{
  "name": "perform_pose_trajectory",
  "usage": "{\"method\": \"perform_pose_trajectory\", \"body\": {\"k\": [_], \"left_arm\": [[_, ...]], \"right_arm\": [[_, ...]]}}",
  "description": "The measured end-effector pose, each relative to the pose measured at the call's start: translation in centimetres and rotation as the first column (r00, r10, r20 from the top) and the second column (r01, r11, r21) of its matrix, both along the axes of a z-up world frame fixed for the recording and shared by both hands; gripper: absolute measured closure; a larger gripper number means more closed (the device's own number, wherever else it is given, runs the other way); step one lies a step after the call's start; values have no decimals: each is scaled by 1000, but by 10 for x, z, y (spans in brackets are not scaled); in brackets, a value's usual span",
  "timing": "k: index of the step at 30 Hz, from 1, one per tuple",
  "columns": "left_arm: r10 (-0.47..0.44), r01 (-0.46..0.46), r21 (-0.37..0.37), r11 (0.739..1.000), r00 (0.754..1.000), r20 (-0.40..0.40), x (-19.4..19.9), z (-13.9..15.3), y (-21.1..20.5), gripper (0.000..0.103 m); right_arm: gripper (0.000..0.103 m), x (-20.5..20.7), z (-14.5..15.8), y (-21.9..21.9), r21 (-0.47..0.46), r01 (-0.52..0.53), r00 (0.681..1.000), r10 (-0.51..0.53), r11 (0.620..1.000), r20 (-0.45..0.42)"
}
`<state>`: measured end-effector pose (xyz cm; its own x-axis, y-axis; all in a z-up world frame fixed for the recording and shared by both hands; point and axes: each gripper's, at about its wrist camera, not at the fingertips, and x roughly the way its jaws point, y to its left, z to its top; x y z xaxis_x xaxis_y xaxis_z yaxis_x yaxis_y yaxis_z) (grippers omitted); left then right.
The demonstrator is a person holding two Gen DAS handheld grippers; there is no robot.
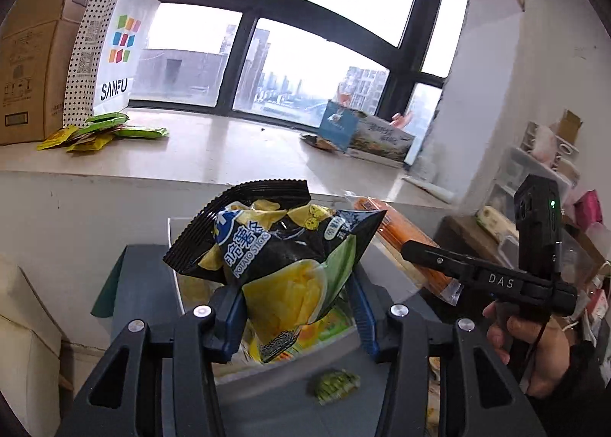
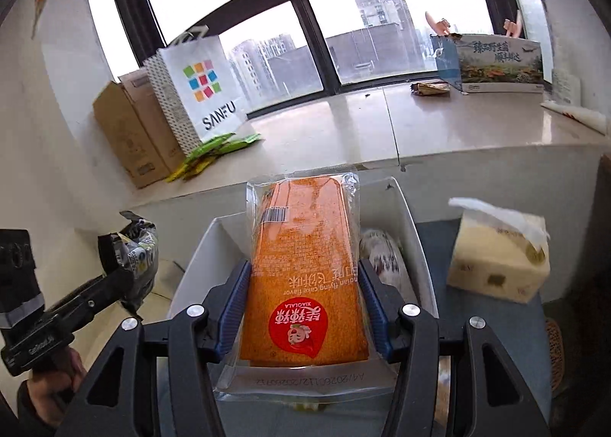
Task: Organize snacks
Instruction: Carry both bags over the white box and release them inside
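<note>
My left gripper [image 1: 296, 307] is shut on a black and yellow potato stick bag [image 1: 275, 257] and holds it upright above a white bin [image 1: 173, 242]. The bag also shows at the left of the right wrist view [image 2: 139, 250]. My right gripper [image 2: 301, 295] is shut on a flat orange snack packet [image 2: 301, 276] and holds it over the white bin [image 2: 404, 215]. The packet [image 1: 404, 238] and the right gripper [image 1: 420, 250] show in the left wrist view, to the right of the bag. A white wrapped snack [image 2: 382, 257] lies inside the bin.
A stone sill [image 1: 229, 146] runs behind the bin. On it are green and yellow sachets [image 1: 99, 131], a SANFU paper bag [image 1: 110, 51], cardboard boxes [image 1: 30, 66] and a printed box [image 1: 366, 131]. A tissue box [image 2: 500, 257] stands right of the bin. A small green packet [image 1: 336, 385] lies below.
</note>
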<state>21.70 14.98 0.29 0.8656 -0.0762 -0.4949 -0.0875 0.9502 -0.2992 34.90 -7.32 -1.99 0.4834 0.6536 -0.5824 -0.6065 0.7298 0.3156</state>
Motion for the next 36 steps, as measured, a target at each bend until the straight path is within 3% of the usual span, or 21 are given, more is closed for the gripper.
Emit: {"method": "perform_pose_trajectory", "body": {"k": [6, 7, 8, 10, 16, 23, 30, 36], "left_arm": [[28, -27, 12, 1000, 998, -62, 53, -10, 26, 46], [37, -36, 16, 999, 996, -86, 61, -14, 27, 41], [59, -54, 41, 998, 991, -122, 68, -19, 27, 23], [79, -73, 41, 996, 986, -150, 73, -26, 30, 0], [86, -85, 15, 996, 983, -162, 59, -36, 30, 0], [41, -38, 36, 999, 993, -106, 22, -19, 6, 0], [-51, 58, 130, 990, 997, -58, -30, -7, -45, 0], [-93, 90, 103, 991, 995, 23, -82, 5, -73, 0]], "right_arm": [[40, 46, -4, 37, -89, 2, 1000, -3, 996, -17], [30, 53, -6, 40, -86, -6, 999, 3, 996, -35], [12, 58, -8, 42, -88, -8, 999, 4, 996, -48], [0, 62, -10, 41, -68, 7, 999, -11, 998, -51], [0, 56, -8, 33, -42, 10, 999, -11, 999, -34], [0, 28, 7, 9, -7, 11, 1000, -11, 1000, 24], [0, -29, 12, -23, -16, -47, 993, 48, 999, 106], [0, -82, 5, -60, -42, -65, 986, 71, 997, 153]]}}
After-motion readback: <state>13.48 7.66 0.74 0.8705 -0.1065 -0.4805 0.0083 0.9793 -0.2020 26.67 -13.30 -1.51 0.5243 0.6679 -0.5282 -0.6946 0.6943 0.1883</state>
